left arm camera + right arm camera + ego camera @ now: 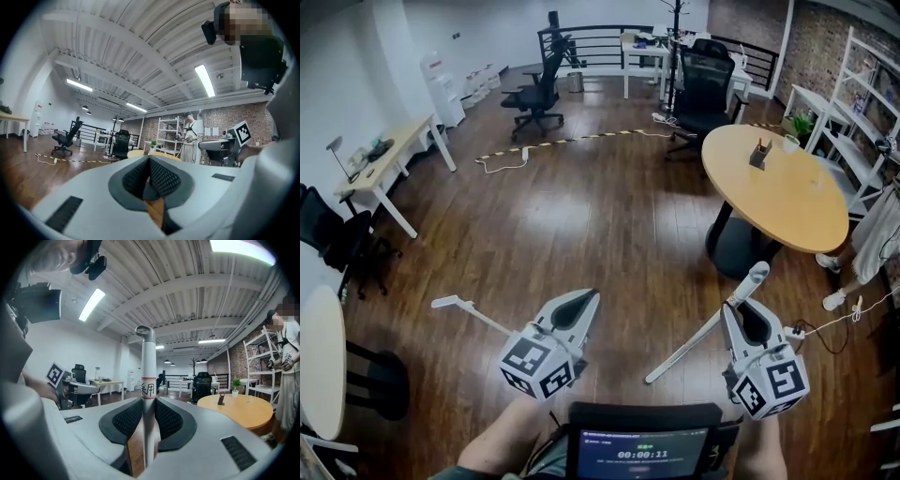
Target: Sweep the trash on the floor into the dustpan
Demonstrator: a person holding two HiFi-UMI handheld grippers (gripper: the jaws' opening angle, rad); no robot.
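Two grippers hang low over the wooden floor (609,225). The right gripper (739,305) is clenched on a white broom handle (694,342), which slants down to the floor at its left. In the right gripper view, dark Chinese characters (147,390) sit between two red rings on the handle; one looks like 用. The left gripper (589,295) has its jaws pressed together with nothing between them. A thin white stick (469,312) lies just beside it. The screen (642,452) below reads 00:00:11.
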